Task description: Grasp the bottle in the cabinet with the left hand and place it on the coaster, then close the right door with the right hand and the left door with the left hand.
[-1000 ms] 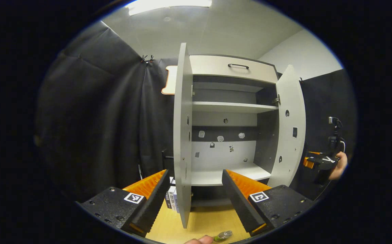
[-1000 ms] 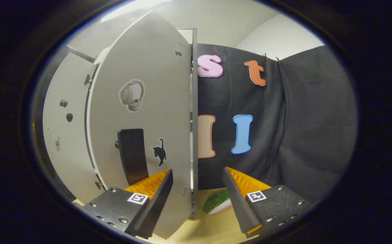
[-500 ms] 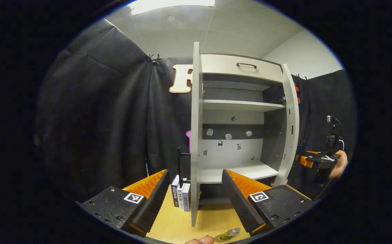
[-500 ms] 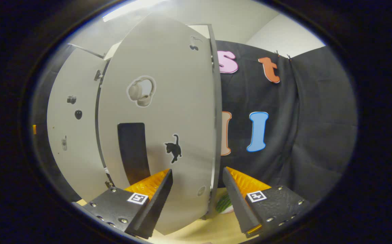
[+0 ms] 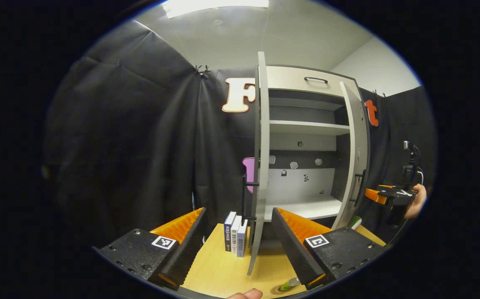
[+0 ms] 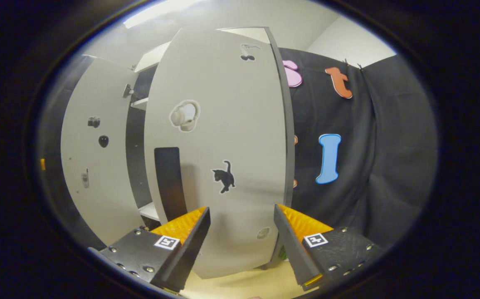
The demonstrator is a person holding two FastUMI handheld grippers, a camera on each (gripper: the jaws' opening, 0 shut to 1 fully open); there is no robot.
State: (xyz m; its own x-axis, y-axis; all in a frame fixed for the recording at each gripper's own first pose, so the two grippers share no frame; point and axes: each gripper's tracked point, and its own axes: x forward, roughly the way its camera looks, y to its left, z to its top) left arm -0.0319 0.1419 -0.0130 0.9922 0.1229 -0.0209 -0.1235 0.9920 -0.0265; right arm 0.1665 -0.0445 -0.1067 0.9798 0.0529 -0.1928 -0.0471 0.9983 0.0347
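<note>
Wooden tabletop under open cabinet, both grippers' fingers spread, empty.

One cabinet with two doors: the left door and the right door. Three books stand on the desk. One bottle on one coaster. Two shelves inside.
</note>
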